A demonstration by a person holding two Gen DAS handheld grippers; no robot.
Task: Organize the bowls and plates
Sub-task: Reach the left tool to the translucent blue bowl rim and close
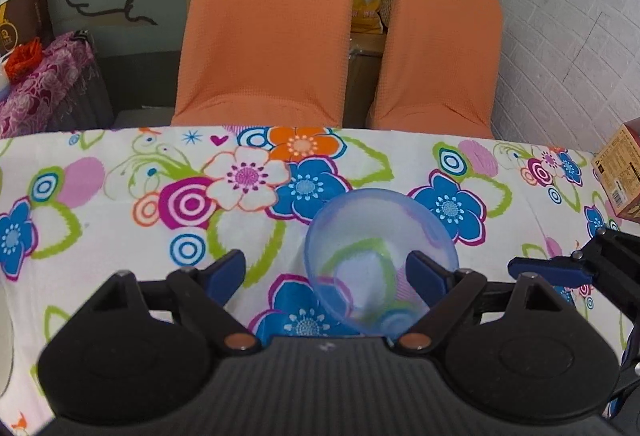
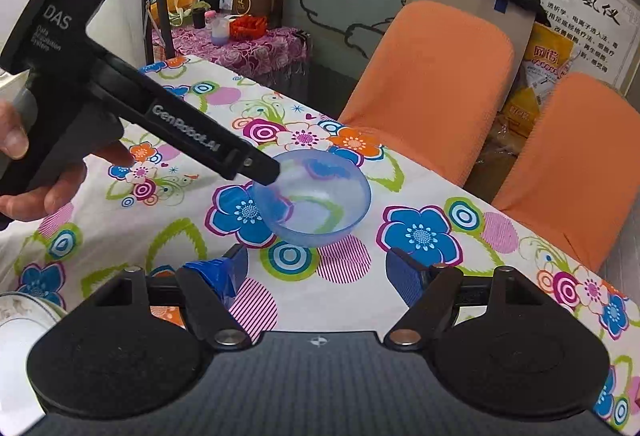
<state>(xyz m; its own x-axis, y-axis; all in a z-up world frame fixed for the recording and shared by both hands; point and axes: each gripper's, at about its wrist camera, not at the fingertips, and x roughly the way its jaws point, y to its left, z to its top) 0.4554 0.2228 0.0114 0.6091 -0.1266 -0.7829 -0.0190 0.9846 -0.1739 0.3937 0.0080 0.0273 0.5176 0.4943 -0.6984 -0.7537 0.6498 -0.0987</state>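
Sitting tilted between open left gripper (image 1: 325, 272) fingers, blue bowl (image 1: 380, 256)

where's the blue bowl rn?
The translucent blue bowl sits on the floral tablecloth near the far edge facing the orange chairs. The open left gripper has its right finger inside the bowl; the right gripper is apart from it.

One translucent blue bowl (image 2: 316, 198) sitting on the table (image 2: 360, 276); two orange chairs (image 1: 266, 32) standing behind; one white dish (image 2: 24, 320) showing.
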